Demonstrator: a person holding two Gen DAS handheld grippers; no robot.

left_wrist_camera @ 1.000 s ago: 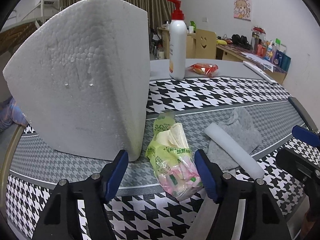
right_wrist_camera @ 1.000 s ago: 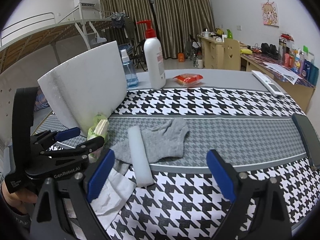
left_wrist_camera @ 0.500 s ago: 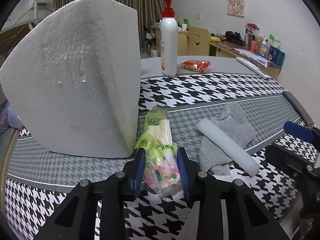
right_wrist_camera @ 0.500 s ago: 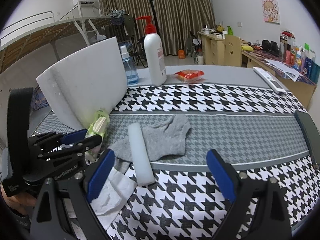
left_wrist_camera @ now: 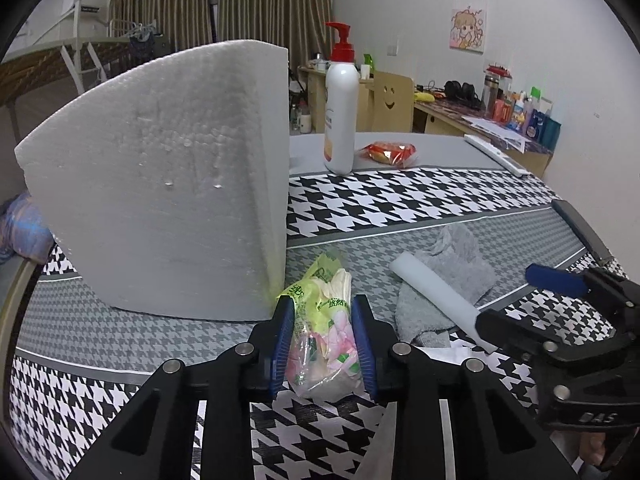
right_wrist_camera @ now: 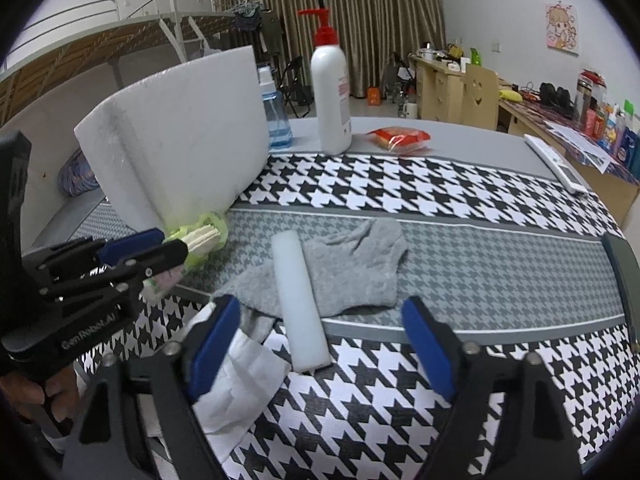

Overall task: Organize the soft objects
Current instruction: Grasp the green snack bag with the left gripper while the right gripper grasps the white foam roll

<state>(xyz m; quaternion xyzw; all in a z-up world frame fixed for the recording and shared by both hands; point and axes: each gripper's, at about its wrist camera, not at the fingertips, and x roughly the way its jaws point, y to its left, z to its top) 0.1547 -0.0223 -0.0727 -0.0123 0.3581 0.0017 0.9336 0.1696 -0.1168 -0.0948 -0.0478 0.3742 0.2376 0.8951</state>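
Observation:
My left gripper is shut on a green and clear plastic bag of soft items, squeezing it just above the table beside the big white foam block. The bag also shows in the right wrist view, held by the left gripper. A white foam cylinder lies across a grey sock. My right gripper is open and empty, low over the near end of the cylinder. White tissue lies under its left finger.
A white pump bottle, a blue spray bottle and a red snack packet stand at the back of the table. A white remote lies at the far right. A dark phone lies at the right edge.
My left gripper closed from wide open onto the plastic bag and has lifted it slightly. My right gripper stayed open and moved a little closer to the cylinder.

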